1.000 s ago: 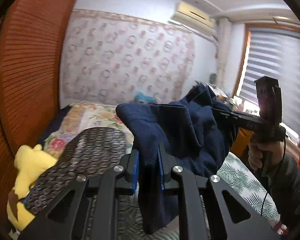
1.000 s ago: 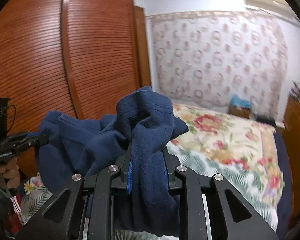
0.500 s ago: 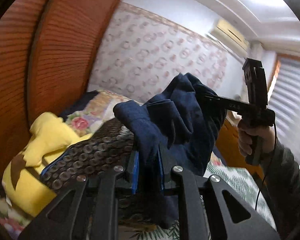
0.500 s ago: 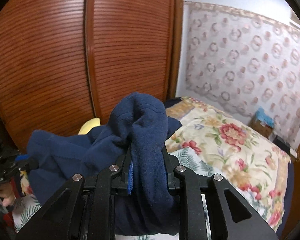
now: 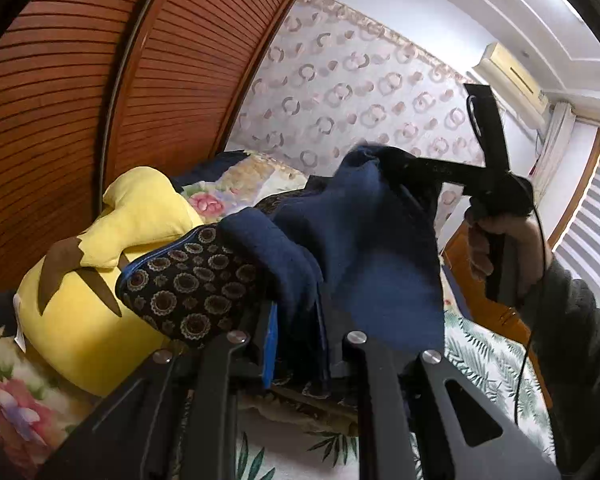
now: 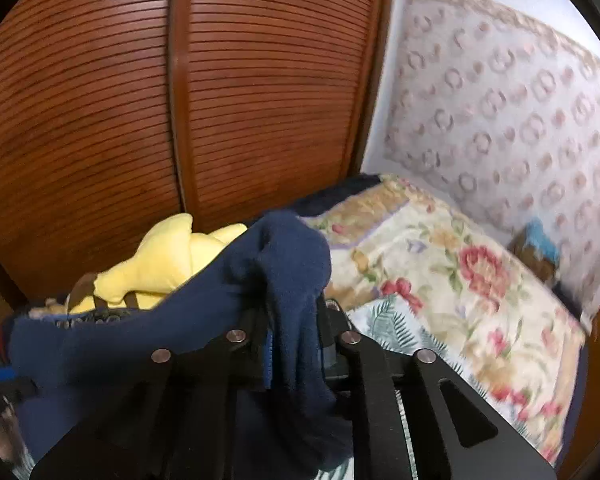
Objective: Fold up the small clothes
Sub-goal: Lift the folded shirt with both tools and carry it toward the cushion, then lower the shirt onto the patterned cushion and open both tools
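A navy blue garment [image 5: 364, 248] hangs in the air between my two grippers, above the bed. My left gripper [image 5: 296, 336] is shut on one bunched end of it. My right gripper [image 6: 294, 344] is shut on the other end [image 6: 284, 264]; it also shows in the left wrist view [image 5: 384, 164], up and to the right, with the cloth draped from its jaws. The cloth sags between the two grips.
A yellow plush toy [image 5: 140, 216] and a dark patterned cushion [image 5: 188, 280] lie at the head of the bed. The floral bedspread [image 6: 452, 264] covers the bed. Slatted wooden wardrobe doors [image 6: 180, 100] stand close on the left. A wooden cabinet [image 5: 484, 308] is on the right.
Both grippers have swung left toward the wardrobe and tilted, carrying the garment along. The plush toy and cushion now fill more of the view. Both grips stay shut.
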The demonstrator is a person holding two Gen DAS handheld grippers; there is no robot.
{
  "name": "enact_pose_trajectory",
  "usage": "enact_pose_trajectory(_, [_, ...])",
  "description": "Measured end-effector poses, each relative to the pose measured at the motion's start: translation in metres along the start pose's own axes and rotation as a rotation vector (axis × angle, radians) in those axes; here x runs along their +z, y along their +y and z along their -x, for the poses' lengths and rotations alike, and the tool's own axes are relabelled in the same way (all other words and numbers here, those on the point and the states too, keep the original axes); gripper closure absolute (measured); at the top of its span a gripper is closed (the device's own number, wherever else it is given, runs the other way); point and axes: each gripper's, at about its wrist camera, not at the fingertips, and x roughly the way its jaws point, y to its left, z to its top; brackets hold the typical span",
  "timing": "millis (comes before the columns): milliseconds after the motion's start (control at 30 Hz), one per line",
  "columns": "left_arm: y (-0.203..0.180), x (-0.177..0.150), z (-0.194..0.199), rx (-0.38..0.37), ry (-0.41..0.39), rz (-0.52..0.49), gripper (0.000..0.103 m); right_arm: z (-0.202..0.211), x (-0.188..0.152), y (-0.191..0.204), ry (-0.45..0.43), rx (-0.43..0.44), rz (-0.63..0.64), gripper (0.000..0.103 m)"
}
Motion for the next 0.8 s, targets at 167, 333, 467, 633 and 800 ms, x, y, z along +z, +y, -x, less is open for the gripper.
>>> enact_pose_trajectory(167, [0.000,0.003,-0.001,0.006,0.005,0.003,0.088,0.018,-0.003,-0.007,-0.054,-0.072,-0.008,0.050])
enact_pose_trajectory(333, [-0.003,0.002,-0.002,0.025,0.014,-0.020,0.087,0.036,-0.010,-0.009,-0.067,-0.014,-0.045,0.049])
enact_pose_trajectory(467, [-0.004,0.002,-0.004,0.044,0.022,-0.042,0.087,0.022,-0.030,0.007,-0.002,0.067,-0.023,0.049])
enact_pose_trajectory(633, [-0.006,0.002,-0.009,0.065,0.038,-0.069,0.086,-0.030,-0.051,0.016,0.068,0.058,-0.023,0.042])
enact_pose_trajectory(800, [-0.014,0.004,-0.005,0.084,0.042,-0.109,0.085,-0.030,-0.058,0.010,0.063,0.067,-0.085,0.041])
